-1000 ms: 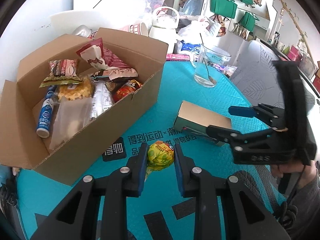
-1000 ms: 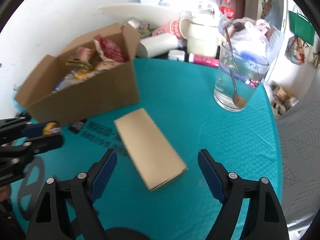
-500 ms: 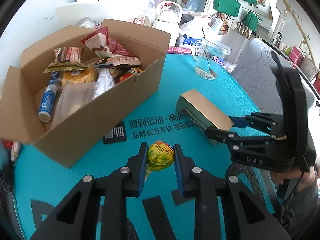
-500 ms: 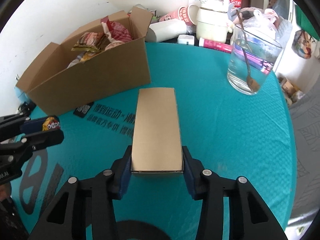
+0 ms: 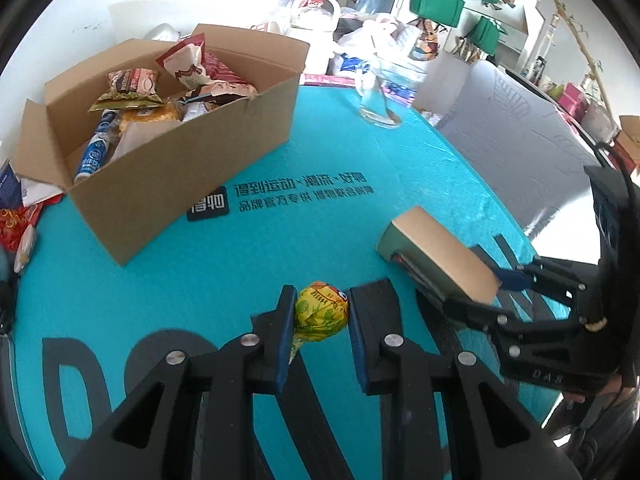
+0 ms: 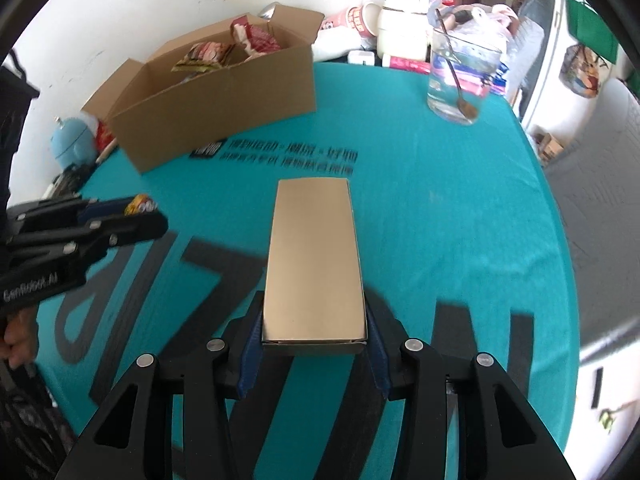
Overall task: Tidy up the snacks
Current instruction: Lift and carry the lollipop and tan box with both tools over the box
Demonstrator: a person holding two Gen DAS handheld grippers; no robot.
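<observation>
My left gripper (image 5: 320,316) is shut on a yellow-green wrapped lollipop (image 5: 321,310), held just above the teal table cover (image 5: 200,280). My right gripper (image 6: 313,340) is shut on the near end of a long tan box (image 6: 314,256), which sticks out ahead of the fingers over the table. In the left wrist view the right gripper (image 5: 494,292) and the tan box (image 5: 440,258) show at the right. In the right wrist view the left gripper (image 6: 132,216) comes in from the left edge. An open cardboard box (image 5: 180,164) (image 6: 224,96) holding several snack packets stands at the back left.
A glass beaker (image 6: 460,76) with water and a spoon stands at the back right. White jugs, paper cups and bags (image 6: 400,24) crowd the far edge. A blue toy (image 6: 70,144) and red wrappers (image 5: 16,220) lie left of the cardboard box. A grey padded chair (image 5: 516,160) is on the right.
My right gripper shut on the tan box and lifted it, then drew back towards the near edge. My left gripper, still holding the lollipop, also drew back from the cardboard box.
</observation>
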